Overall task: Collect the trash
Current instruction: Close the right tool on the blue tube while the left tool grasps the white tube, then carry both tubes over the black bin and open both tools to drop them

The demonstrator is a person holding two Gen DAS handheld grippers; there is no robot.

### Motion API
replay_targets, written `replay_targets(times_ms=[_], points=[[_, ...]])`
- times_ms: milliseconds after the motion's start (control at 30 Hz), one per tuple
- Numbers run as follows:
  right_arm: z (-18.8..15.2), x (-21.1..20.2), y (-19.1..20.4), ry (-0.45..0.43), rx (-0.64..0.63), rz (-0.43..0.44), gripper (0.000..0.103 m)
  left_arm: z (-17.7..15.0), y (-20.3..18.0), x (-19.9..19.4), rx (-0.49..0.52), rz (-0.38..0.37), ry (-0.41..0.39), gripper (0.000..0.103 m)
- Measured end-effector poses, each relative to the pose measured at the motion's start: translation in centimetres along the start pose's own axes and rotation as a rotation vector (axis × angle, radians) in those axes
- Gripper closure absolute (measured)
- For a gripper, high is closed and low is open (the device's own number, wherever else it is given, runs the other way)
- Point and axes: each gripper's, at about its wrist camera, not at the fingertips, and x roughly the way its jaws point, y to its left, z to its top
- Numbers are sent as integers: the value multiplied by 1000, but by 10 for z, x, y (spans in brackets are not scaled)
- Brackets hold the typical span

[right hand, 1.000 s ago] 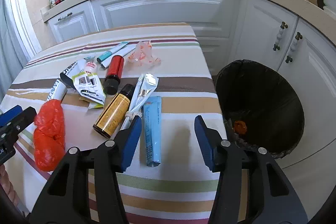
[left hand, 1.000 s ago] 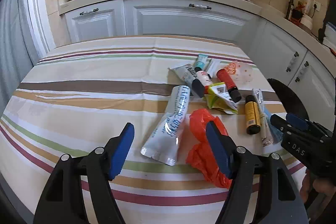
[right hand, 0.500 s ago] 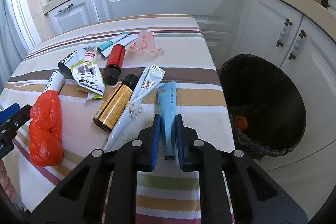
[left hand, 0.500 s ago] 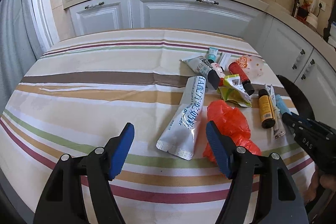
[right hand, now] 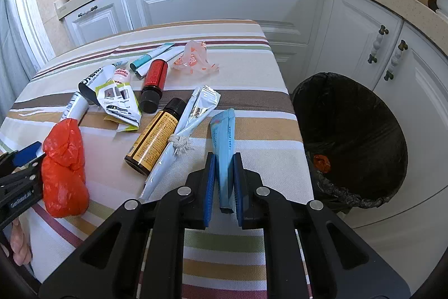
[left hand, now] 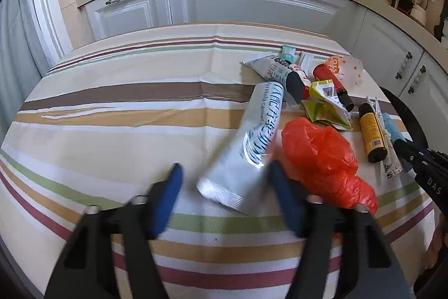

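Observation:
In the left wrist view a white pouch with blue lettering [left hand: 252, 136] lies on the striped tablecloth [left hand: 126, 114], its near end between the blue pads of my left gripper [left hand: 224, 173]. Those jaws are closing and blurred; the left pad still stands apart from the pouch. A crumpled red plastic bag [left hand: 319, 156] lies just right of it. In the right wrist view my right gripper [right hand: 224, 159] is shut on the near end of a flat light-blue sachet [right hand: 222, 133], near the table's right edge. A black-lined trash bin [right hand: 364, 131] stands on the floor to the right.
More litter lies across the table: a yellow-labelled brown bottle [right hand: 154, 139], a red bottle [right hand: 154, 77], a silver wrapper [right hand: 190, 119], a green-white packet [right hand: 120, 102], tubes and a clear printed bag [right hand: 196, 58]. White cabinets [right hand: 218, 4] stand behind.
My left gripper has come down over the white pouch and its jaws have narrowed around it. My right gripper has shut on the blue sachet and holds still.

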Motion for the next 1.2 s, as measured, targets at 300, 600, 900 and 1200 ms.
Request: replay_targets(times_ms=[300, 600, 900, 1200], points=[[-2, -7, 0, -30, 4, 4, 91, -3, 3, -6, 9, -4, -43, 64], [3, -32, -4, -132, 10, 1, 91, 4, 5, -37, -38, -14, -145, 65], [14, -67, -29, -282, 32, -53, 91, 25, -15, -71, -57, -68, -268, 65], [25, -82, -80, -360, 91, -155, 91, 49, -71, -74, 0, -178, -313, 65]])
